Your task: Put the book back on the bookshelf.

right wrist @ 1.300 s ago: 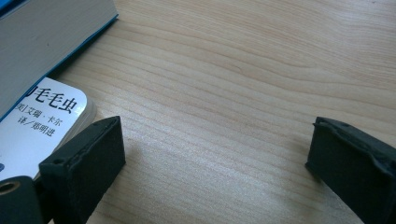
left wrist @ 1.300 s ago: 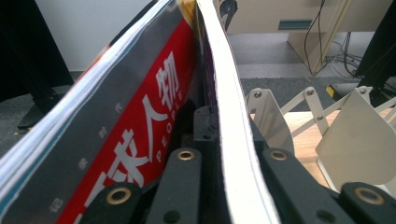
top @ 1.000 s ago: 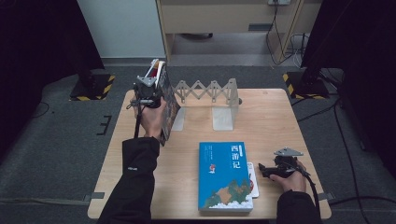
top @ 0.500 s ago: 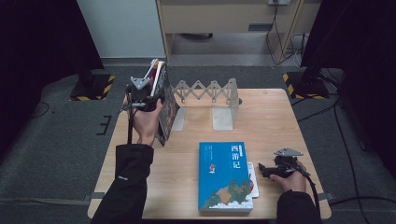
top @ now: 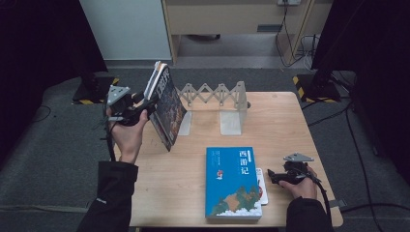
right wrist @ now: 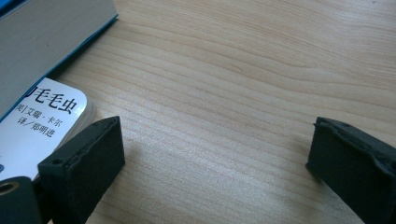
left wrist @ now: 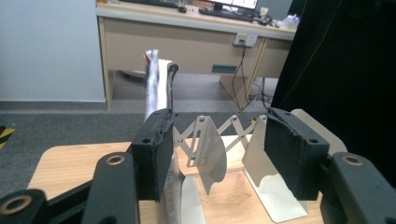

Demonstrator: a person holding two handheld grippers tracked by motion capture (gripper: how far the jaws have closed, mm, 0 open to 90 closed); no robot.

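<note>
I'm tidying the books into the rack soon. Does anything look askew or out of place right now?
Yes: the dark book leans tilted against the rack's left end, beside the left gripper, whose jaws stand open. A small white book lies half hidden under the blue book. The folding rack itself holds no books.

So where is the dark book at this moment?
In the high view the dark book stands tilted at the table's left rear, beside the left gripper and just left of the metal book rack.
</note>
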